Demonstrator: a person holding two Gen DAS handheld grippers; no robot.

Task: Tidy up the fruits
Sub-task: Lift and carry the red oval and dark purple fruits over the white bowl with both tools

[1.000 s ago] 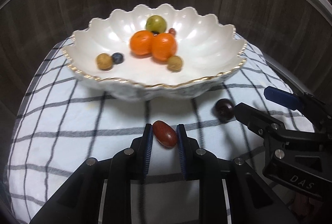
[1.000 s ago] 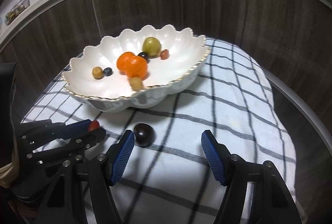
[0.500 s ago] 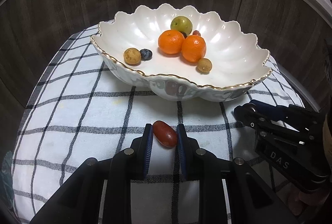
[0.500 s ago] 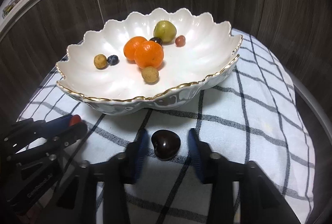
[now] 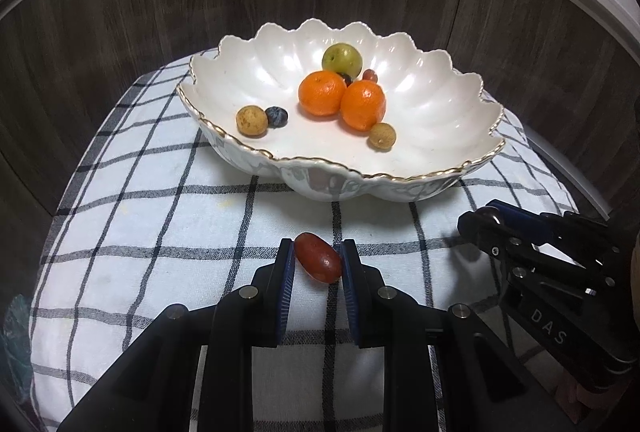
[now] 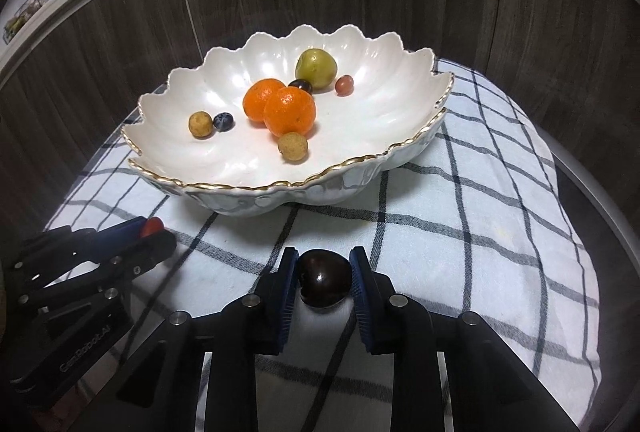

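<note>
**Both grippers now hold fruit, ready for the bowl**

The right gripper (image 6: 323,274) has changed most. A second ago its fingers stood wide apart with the dark cherry (image 6: 325,282) lying on the cloth just off the left one; half a second ago they were narrowing around it. Now both blue pads press against the cherry's sides at the lower centre of the right wrist view, so the fingers are closed on it. Whether it has lifted clear of the checked cloth (image 6: 472,216) I cannot tell.

The left gripper (image 5: 318,264) holds the same grip as before: its fingers are clamped on the red oblong fruit (image 5: 318,263), which sits tilted between the pads at the lower centre of the left wrist view. In the right wrist view only the tip of that red fruit shows, at the lower left.

The scalloped white bowl (image 5: 400,177) stands on the cloth in the middle of both frames, beyond the fingertips. In it lie two oranges (image 5: 322,92), a green fruit (image 5: 342,58), two tan round fruits (image 5: 251,120), a blueberry (image 5: 276,116) and a small red fruit, with a dark one half hidden behind the oranges.

As I judge it, no loose fruit remains on the cloth in view. What is left is carrying both pieces over the gold rim and releasing them low, since round fruit would roll on the sloped interior.
</note>
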